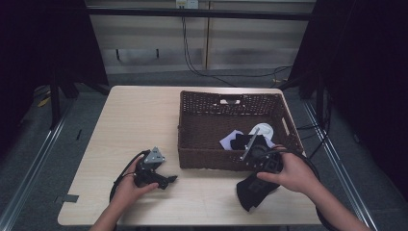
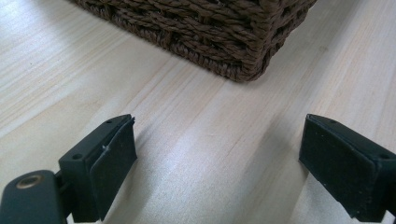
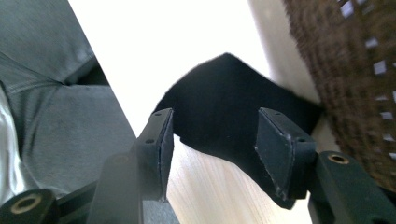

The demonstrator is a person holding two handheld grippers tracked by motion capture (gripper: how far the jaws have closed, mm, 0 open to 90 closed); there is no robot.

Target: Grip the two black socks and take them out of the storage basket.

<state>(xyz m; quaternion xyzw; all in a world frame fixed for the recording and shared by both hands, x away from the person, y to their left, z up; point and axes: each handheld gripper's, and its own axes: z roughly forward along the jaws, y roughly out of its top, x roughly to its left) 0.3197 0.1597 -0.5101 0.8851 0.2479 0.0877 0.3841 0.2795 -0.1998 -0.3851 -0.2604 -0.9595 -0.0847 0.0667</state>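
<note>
My left tongs [image 1: 169,180] rest on the table [image 1: 139,115] with the jaws wide apart and nothing between them — just bare wood, and a corner of the wicker basket [image 2: 219,32] ahead. That basket holds a few dark and white pieces. On the right, my right tongs [image 3: 212,144] stand apart over a black cloth [image 3: 233,112] that lies on the table just beside the basket's wall, near the table's front edge — the pads aren't pressing on it.
</note>
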